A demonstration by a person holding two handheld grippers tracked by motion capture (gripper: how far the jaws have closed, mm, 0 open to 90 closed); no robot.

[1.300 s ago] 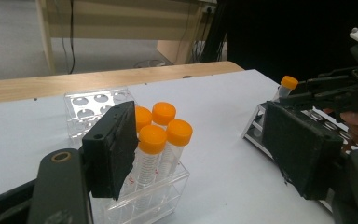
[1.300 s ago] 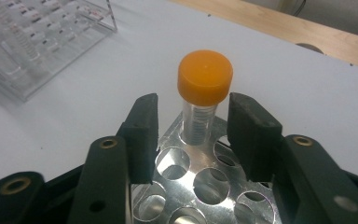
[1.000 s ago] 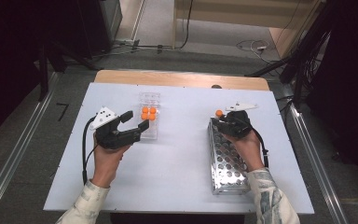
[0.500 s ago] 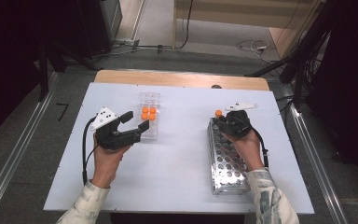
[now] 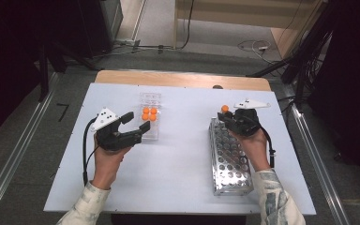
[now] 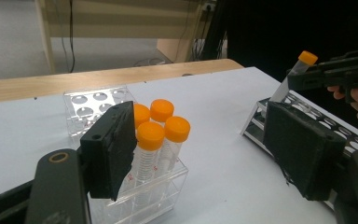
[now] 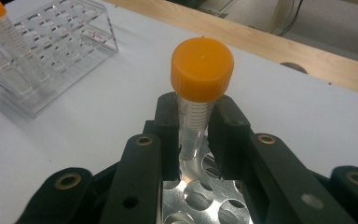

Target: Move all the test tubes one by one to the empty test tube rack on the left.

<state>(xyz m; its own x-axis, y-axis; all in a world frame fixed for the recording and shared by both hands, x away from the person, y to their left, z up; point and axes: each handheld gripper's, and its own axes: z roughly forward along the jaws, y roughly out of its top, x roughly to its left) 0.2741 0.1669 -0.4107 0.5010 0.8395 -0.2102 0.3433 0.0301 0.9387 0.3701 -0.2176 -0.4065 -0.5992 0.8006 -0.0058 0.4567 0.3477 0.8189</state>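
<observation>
Right tool (image 7: 193,128) clamped on orange-capped tube (image 7: 196,100) (seemingly touching metal rack (image 7: 200,196))

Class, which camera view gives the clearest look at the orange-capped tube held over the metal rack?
The right gripper view: the tube stands close up between the right gripper jaws. The left gripper view shows it small and tilted; the high view shows just its orange cap.

The tube (image 7: 196,100)'s lower end is hidden between the right gripper (image 7: 196,133)'s pads above the metal rack (image 7: 200,193). In the high view, that tube shows merely as an orange dot beside the rack's far end.
</observation>
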